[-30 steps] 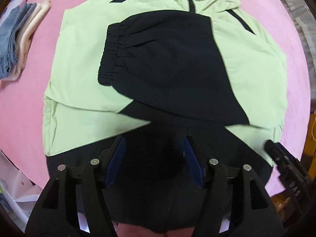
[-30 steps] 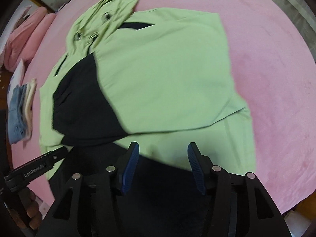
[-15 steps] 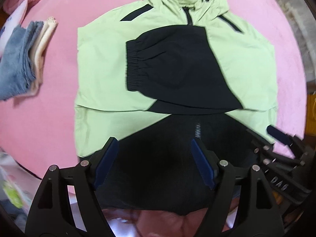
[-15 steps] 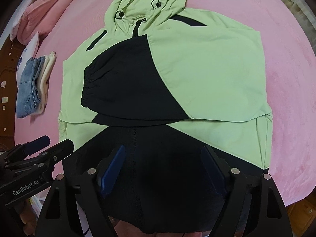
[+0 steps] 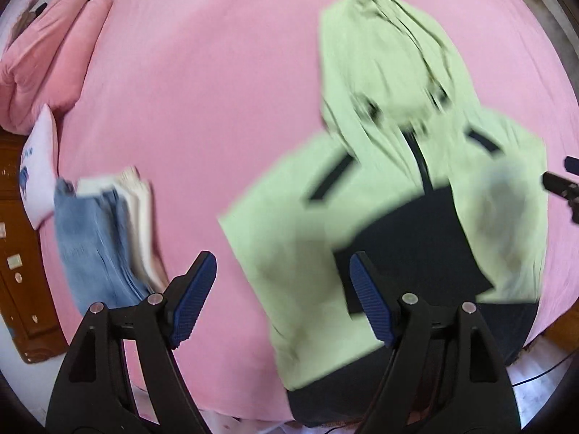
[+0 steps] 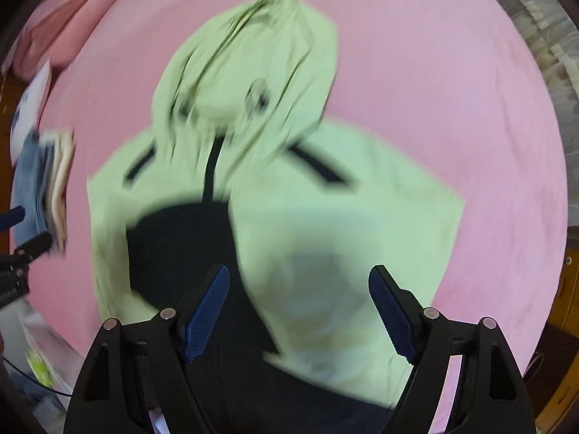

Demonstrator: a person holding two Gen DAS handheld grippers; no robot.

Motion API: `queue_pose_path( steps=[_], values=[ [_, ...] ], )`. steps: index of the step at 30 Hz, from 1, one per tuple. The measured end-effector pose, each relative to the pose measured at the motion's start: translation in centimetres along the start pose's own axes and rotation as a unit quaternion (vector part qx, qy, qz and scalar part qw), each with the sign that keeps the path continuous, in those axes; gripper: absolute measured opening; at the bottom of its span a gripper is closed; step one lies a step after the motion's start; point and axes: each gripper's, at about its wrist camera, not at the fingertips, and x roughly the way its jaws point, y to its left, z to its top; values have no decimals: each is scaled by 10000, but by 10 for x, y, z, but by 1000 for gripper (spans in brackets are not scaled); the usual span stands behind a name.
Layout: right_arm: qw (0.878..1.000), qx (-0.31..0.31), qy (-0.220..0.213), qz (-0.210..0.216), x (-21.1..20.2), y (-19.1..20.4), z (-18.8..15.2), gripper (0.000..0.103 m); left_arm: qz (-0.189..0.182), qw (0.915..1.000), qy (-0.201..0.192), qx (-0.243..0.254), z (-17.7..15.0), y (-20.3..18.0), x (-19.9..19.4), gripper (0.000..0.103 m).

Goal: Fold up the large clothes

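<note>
1. Lying on the pink bed [image 5: 217,83], the jacket [image 5: 380,181] has slid from frame centre to the right half of the left wrist view, hood [image 5: 383,58] toward the top; its black hem, in full view half a second ago, is now cut off at the bottom edge.
2. In the right wrist view the jacket [image 6: 325,209] fills the middle, hood [image 6: 253,54] at upper centre, and both views have turned far more smeared than before.
3. The left gripper [image 5: 283,298] is spread wide with nothing between its blue pads [image 5: 193,296], hanging over bare bed at lower centre where earlier it hung over the hem.
4. The right gripper [image 6: 299,316] is likewise spread and empty above the folded black sleeve [image 6: 181,246] and green body; its tip also pokes in at the right edge of the left wrist view [image 5: 561,184].
5. A pile of folded clothes [image 5: 101,238], denim and pale pieces, has come nearer, now at lower left just beside the left gripper's finger; the blur leaves it unclear whether they touch.
6. Pink pillows [image 5: 47,54] sit at upper left, a white cushion [image 5: 38,170] below them at the left edge.
7. Brown wooden furniture [image 5: 18,275] shows at the far left.
</note>
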Motion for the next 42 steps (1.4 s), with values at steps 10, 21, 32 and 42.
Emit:
queue_pose_path(
  steps=[10, 21, 32, 42],
  values=[
    [9924, 662, -600, 844, -1, -75, 188, 84, -1092, 9884, -428, -968, 158, 51, 25, 75],
    [9542, 1655, -557, 2431, 69, -112, 245, 84, -2354, 9544, -363, -1802, 216, 25, 131, 75],
    [9357, 1699, -569, 3041, 90, -177, 280, 54, -2269, 9458, -690, -2219, 231, 42, 169, 59],
    [9271, 1701, -686, 3268, 105, -196, 299, 5, -2948, 9186, -916, -2467, 233, 40, 185, 8]
  ],
)
